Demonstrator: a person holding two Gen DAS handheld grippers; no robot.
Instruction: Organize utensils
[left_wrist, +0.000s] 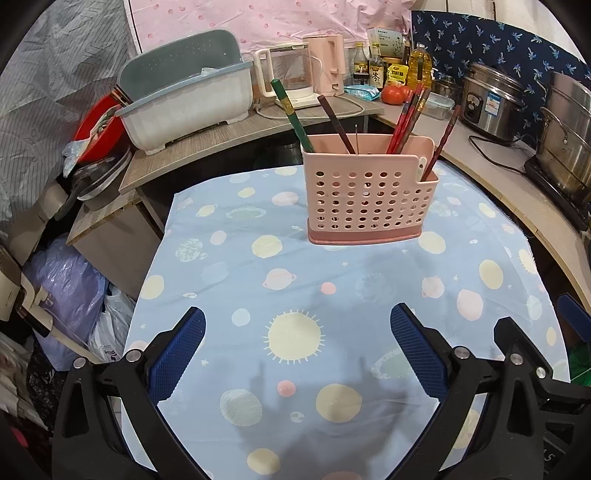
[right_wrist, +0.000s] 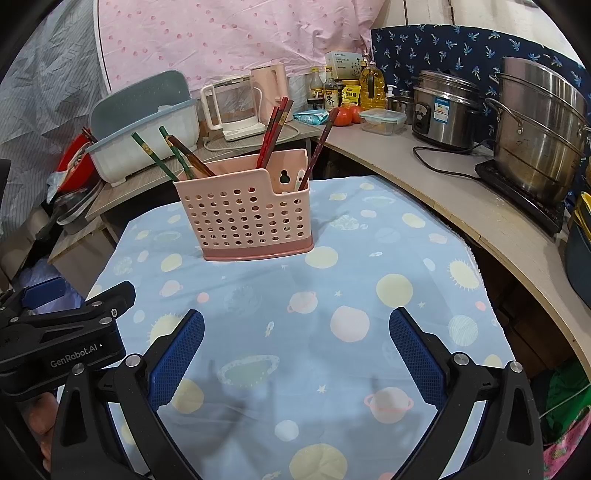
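both claws empty and released. left claw (left_wrist: 297, 354) and right claw (right_wrist: 295, 354) hover low over the near part of the counter, jaws spread wide, nothing between the blue pads (left_wrist: 177, 354). in the right wrist view the left claw's body shows at the left edge, so the two sit side by side, both aimed at the holder.

task's things: pink utensil holder (left_wrist: 364, 195) stands upright on the planet-print cloth (left_wrist: 295, 295), toward the far end, well apart from both claws. the chopsticks are all in it, sorted by look of it: green chopsticks (right_wrist: 157, 155) and a brown pair (right_wrist: 190, 157) lean out of the left of the tall main bin, red chopsticks (right_wrist: 273, 129) stand at its right end, and one dark red chopstick (right_wrist: 317, 147) sits in the lower side pocket next to a small white piece i can't identify. perforated walls and a darker base suggest it drains, which is probably why everything goes in upright.

no loose utensils visible on the cloth in either view. my read: sorting is done or nearly so, and the claws are parked back with jaws wide because there's nothing left to pick.

clutter behind (dish rack (left_wrist: 184, 99), kettle (left_wrist: 327, 62), steel pots (right_wrist: 535, 125)) is off the cloth and not in the way.

risk if anyone goes back in: the holder is light and top-heavy with leaning sticks, so a nudge could tip it.
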